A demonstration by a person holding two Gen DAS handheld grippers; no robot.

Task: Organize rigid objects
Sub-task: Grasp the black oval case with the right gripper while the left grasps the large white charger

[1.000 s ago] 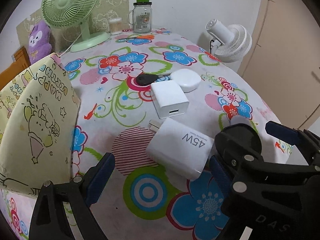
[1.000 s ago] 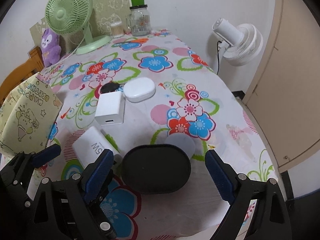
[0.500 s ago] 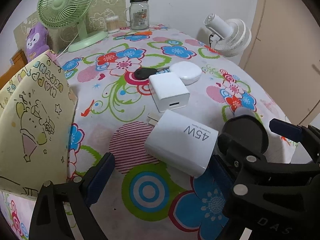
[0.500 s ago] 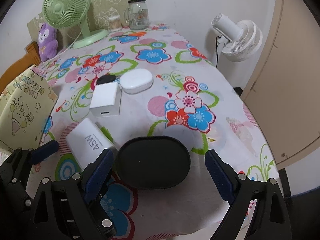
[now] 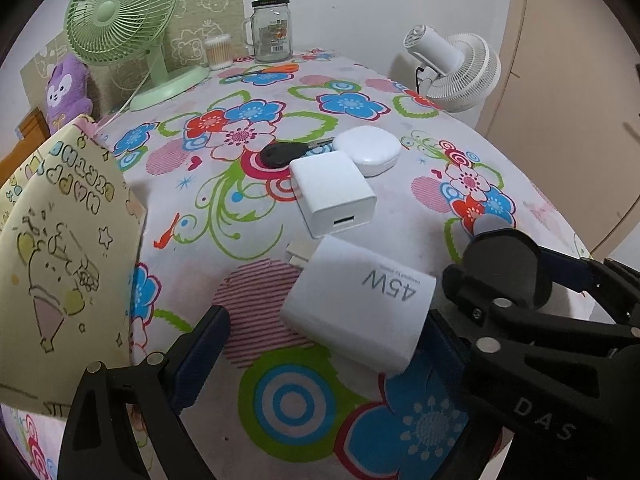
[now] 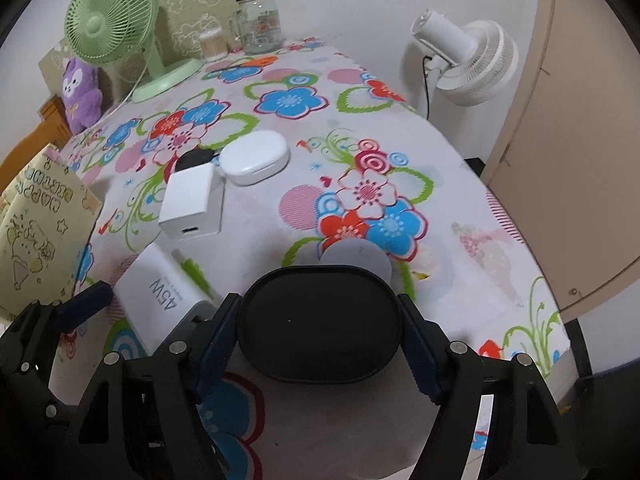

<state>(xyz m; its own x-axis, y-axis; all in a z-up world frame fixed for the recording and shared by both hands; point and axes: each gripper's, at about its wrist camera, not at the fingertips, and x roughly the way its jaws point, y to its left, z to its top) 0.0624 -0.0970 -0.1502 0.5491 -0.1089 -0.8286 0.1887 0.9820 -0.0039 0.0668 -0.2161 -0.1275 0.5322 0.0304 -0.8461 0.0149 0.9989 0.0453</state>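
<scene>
The right gripper (image 6: 320, 336) is closing on the black case (image 6: 320, 324) (its long way runs across, pad to pad), both pads touching its ends.

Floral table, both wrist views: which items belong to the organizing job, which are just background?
In the job:
- black oval case, between the closing right claw pads
- 45W charger, inside the open left claw
- small white charger
- white oval case
- black key

Lying about, probably:
- green fan
- glass jar
- cotton swabs
- purple plush
- white fan
- gift bag
</scene>
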